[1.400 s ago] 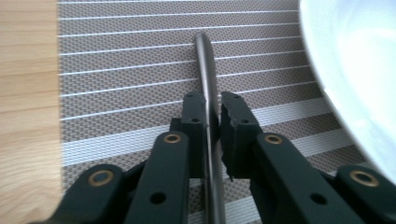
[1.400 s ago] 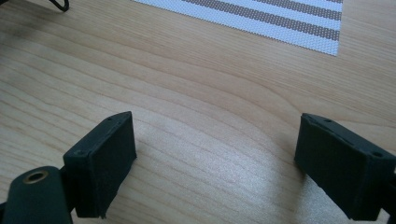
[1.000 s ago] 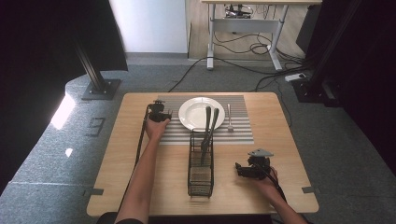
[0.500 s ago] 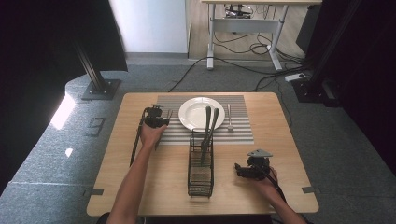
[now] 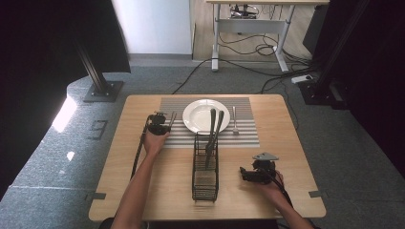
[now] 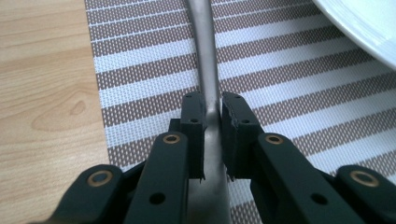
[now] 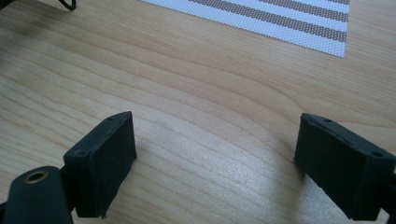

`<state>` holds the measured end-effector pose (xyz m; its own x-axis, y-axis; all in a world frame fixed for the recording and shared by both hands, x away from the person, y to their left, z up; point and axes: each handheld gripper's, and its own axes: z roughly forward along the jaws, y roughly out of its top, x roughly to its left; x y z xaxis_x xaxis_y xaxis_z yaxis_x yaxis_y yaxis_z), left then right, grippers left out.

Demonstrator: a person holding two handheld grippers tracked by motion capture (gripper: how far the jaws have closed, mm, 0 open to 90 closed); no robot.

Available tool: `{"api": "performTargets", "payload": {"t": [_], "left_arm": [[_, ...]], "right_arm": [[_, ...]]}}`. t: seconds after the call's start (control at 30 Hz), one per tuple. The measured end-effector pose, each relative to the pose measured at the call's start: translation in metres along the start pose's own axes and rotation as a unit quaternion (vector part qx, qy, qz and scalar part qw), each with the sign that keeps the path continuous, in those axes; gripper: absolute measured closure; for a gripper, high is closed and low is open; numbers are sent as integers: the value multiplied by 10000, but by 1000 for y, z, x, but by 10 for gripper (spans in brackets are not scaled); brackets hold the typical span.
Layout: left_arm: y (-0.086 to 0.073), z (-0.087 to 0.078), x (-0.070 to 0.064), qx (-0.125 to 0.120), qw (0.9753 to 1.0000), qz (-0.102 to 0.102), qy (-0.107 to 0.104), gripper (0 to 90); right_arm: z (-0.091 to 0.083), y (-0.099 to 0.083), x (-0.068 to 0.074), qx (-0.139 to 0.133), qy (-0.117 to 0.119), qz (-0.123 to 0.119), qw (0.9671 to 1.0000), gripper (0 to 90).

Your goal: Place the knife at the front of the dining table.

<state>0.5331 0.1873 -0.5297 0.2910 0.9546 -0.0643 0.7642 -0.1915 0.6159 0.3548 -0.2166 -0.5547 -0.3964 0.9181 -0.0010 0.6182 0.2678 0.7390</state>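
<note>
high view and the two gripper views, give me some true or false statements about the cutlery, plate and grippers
1. The left gripper has its fingers closed on a metal utensil handle over the striped placemat. True.
2. The right gripper holds a fork. False: its fingers are wide apart over bare wooden table.
3. The white plate sits on the placemat. True.
4. The wire caddy is empty. False: two dark-handled utensils stand in it.
5. A fork lies on the placemat at the plate's right in the high view. True.
6. The plate holds food. False: it looks bare.
</note>
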Motion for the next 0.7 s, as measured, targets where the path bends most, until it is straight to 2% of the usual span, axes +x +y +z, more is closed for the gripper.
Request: {"api": "performTargets", "payload": {"t": [0.13,0.17,0.23,0.33,0.47,0.7], "left_arm": [[8,5,-2,22,10000,-6,74,802],[10,7,-1,11,10000,-30,80,802],[15,12,3,-69,9997,-213,5,803],[23,18,5,-51,9997,-242,77,803],[32,24,7,-25,9995,-320,61,803],[36,30,5,-130,9991,-401,63,802]], "right_arm": [[0,0,0,4,10,10,10000,126],[0,0,0,4,10,8,10000,126],[0,0,0,5,16,19,10000,125],[0,0,-1,10,29,26,10000,124],[1,0,-1,15,38,21,10000,122],[1,0,-1,12,39,18,10000,122]]}}
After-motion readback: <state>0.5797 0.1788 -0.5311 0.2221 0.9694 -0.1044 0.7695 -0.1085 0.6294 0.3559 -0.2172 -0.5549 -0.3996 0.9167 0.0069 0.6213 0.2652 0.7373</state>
